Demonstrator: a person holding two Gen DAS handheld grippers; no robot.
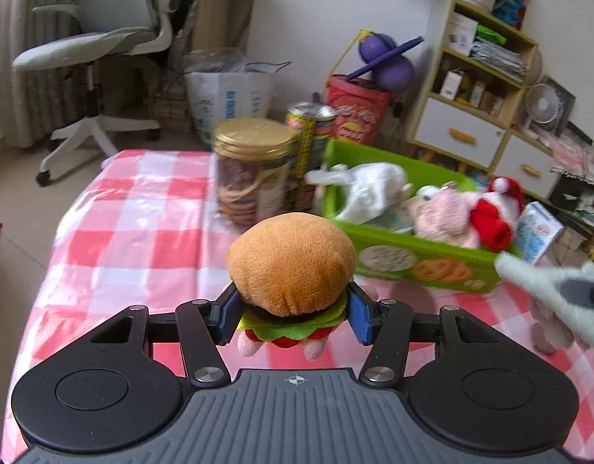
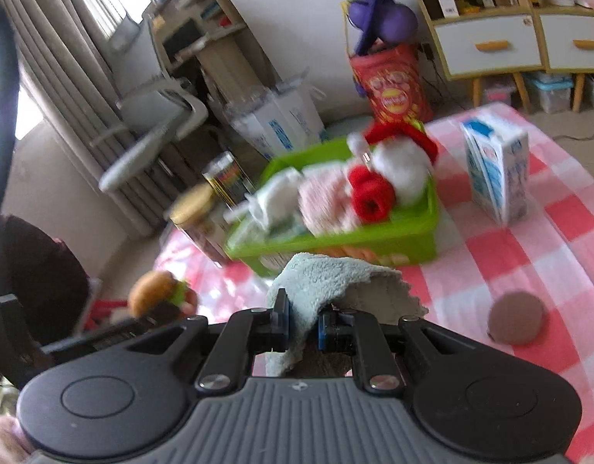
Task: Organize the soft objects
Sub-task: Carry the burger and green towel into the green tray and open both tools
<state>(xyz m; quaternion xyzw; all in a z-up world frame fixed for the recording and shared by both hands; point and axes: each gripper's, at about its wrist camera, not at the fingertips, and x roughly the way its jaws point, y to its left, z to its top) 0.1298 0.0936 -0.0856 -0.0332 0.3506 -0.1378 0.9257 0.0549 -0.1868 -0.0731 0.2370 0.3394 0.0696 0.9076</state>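
Note:
My left gripper [image 1: 293, 319] is shut on a plush burger toy [image 1: 291, 263] and holds it above the checked tablecloth, in front of the green bin [image 1: 413, 259]. The bin holds several soft toys: a white plush [image 1: 374, 189], a pink one [image 1: 444, 212] and a red-and-white one [image 1: 494, 216]. My right gripper [image 2: 302, 324] is shut on a pale grey-green cloth [image 2: 327, 282], just in front of the green bin [image 2: 374, 243]. That cloth shows at the right edge of the left wrist view [image 1: 548, 290]. The burger toy also shows at the left of the right wrist view [image 2: 153, 290].
A gold-lidded cookie jar [image 1: 250, 170] and a tall can [image 1: 310, 135] stand left of the bin. A milk carton [image 2: 498, 170] stands right of it. A brown round disc [image 2: 515, 323] lies on the cloth. An office chair [image 1: 99, 50], shelves and bags lie beyond the table.

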